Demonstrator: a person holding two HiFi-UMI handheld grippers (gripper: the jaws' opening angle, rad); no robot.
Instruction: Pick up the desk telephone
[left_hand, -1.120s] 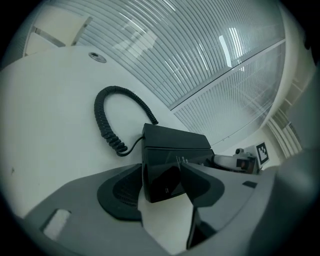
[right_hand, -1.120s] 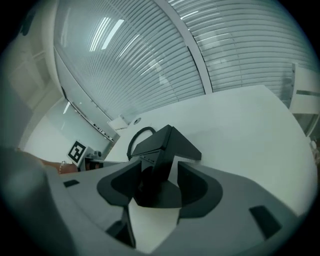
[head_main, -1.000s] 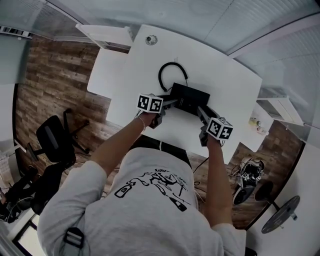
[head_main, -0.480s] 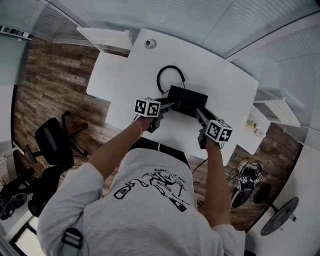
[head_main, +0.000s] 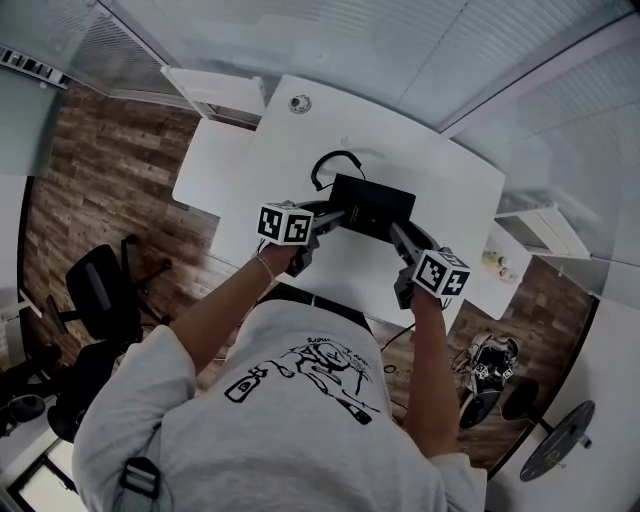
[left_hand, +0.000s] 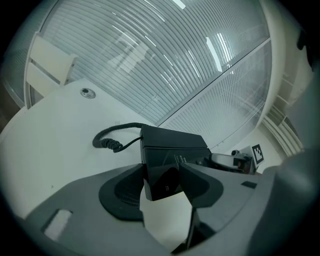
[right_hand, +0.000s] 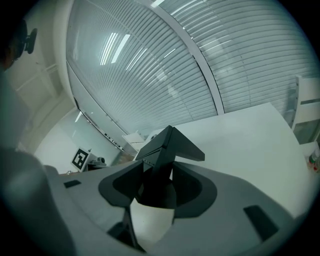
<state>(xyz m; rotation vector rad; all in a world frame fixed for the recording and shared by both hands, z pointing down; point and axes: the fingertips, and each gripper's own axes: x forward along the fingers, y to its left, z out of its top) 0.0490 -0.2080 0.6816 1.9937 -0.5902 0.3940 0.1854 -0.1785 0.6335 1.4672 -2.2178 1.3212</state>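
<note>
L gripper (head_main: 335, 217): jaws wide, just been closing, clamped on phone (head_main: 372, 207) left end. R gripper (head_main: 400, 234): clamped on right end. Phone is above desk (head_main: 300, 150); one end per gripper for a level lift.

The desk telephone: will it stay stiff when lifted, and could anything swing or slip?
Probably stiff: the desk telephone shows no sag with only its two ends gripped. Its coiled cord trails to the table, so it may drag or swing. It looks glossy, so it could slip; the left tongs have just been closing further on its end.
</note>
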